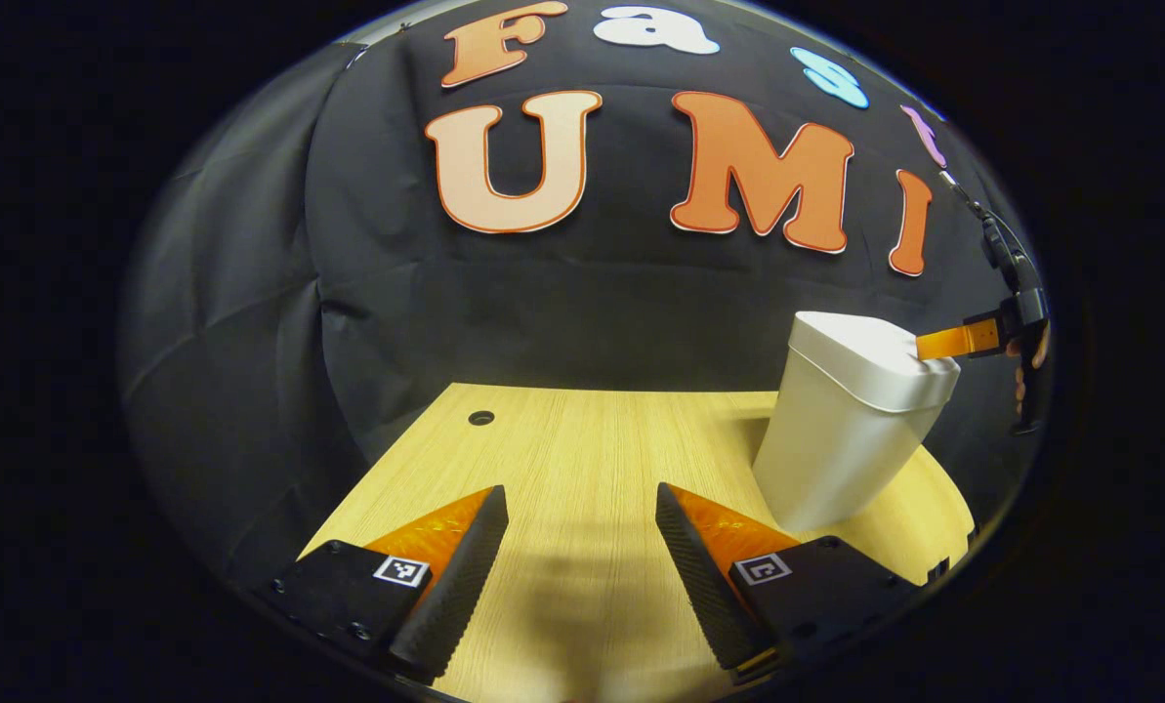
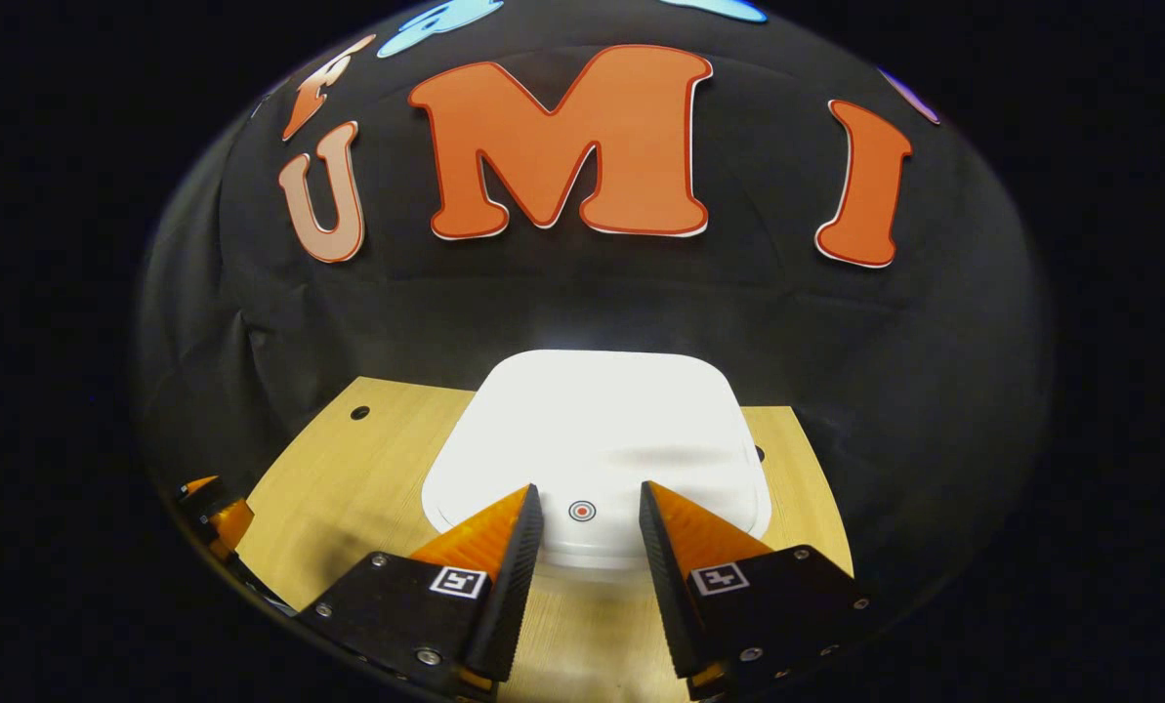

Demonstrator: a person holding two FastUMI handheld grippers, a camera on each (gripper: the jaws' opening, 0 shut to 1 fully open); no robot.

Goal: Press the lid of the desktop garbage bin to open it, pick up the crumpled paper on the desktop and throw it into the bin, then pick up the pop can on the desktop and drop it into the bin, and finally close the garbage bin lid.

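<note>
A black cloth wall closed off the booth behind a pale wood-grain table (image 1: pixel 582 449). The white garbage bin (image 1: pixel 841 439) stood toward the table's right side in the left gripper view, its lid (image 2: pixel 592 439) down and flat. The right claw (image 2: pixel 590 513) hung just over the lid's near edge, fingers spread with nothing between them, straddling a small round press mark (image 2: pixel 582 511). The left claw (image 1: pixel 582 532) hovered low over bare table, also spread and holding nothing. A shut lid with the right claw poised above it would suit either a press to open it or a lid just pushed closed. The bin looked like light, smooth, stiff plastic that might slide or tip under a sideways shove, so any press belonged straight down on the mark.
</note>
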